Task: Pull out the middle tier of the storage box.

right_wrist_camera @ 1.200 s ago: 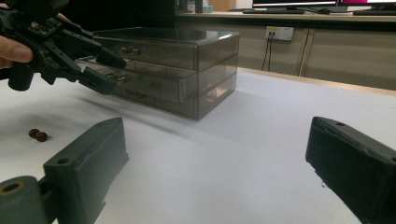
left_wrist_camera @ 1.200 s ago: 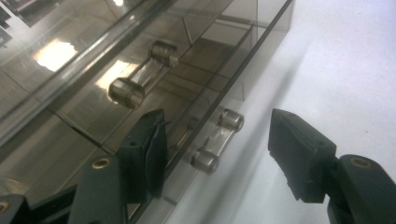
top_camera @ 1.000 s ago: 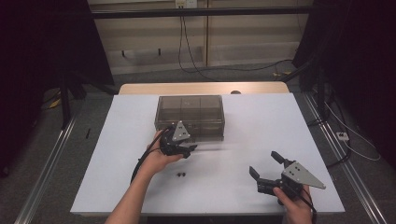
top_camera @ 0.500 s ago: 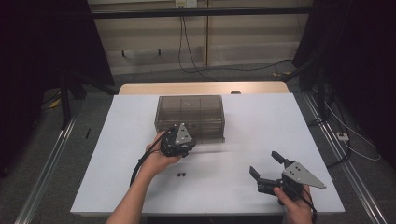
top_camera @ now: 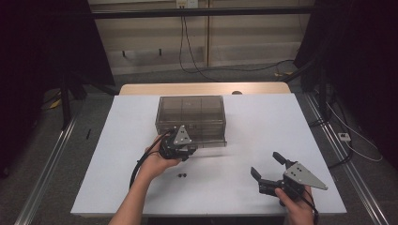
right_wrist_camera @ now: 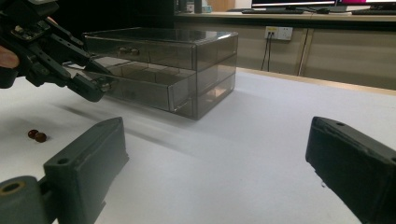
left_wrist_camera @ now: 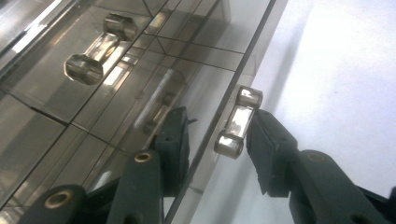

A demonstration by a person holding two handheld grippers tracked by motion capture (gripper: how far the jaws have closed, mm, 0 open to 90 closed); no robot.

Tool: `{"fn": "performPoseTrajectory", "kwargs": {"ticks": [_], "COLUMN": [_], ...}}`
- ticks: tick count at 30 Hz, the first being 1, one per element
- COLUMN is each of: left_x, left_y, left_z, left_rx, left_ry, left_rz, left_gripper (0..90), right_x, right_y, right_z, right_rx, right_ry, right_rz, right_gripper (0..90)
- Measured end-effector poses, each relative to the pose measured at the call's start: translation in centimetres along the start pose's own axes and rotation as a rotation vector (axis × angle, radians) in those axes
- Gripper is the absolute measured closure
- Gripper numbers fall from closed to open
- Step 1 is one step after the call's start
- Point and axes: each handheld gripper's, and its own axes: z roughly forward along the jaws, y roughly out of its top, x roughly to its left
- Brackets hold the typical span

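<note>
A smoky clear drawer box (top_camera: pixel 190 115) stands mid-table, its bottom drawer (top_camera: pixel 209 139) pulled out a little. My left gripper (top_camera: pixel 184 151) is at that drawer's front. Its jaws have just been closing. In the left gripper view the clear bar handle (left_wrist_camera: pixel 237 122) lies between them, one pad pressed against it and the other jaw on the far side of the drawer's front panel. From the right gripper view the left gripper (right_wrist_camera: pixel 91 88) is seen pinching the handle. My right gripper (top_camera: pixel 269 169) rests open near the table's front right, nothing between its jaws (right_wrist_camera: pixel 215 154).
Two small dark beads (top_camera: pixel 181 176) lie on the white table (top_camera: pixel 263 122) just in front of the left hand, also seen as beads (right_wrist_camera: pixel 36 136) from the right gripper. A second handle (left_wrist_camera: pixel 95 49) sits on the upper drawer. Cables run over the floor behind the table.
The left gripper has edged slightly at the drawer front and its jaws have narrowed around the handle. The right gripper has stayed put.
</note>
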Motion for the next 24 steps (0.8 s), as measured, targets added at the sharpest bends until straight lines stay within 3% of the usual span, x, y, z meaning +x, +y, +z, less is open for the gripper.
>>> {"fn": "performPoseTrajectory", "kwargs": {"ticks": [7, 24], "left_x": [-0.16, -0.54], "left_y": [-0.14, -0.63], "left_z": [-0.31, -0.83], "left_rx": [-0.002, -0.008], "left_ry": [-0.028, -0.040], "left_rz": [0.002, 0.022], "left_gripper": [60.6, 60.6], "right_x": [0.01, 0.03], "right_y": [-0.01, -0.04], "right_z": [-0.02, -0.01], "right_rx": [0.001, 0.004], "right_ry": [-0.001, -0.002], "right_rz": [0.000, -0.001], "right_gripper": [4.4, 4.4]}}
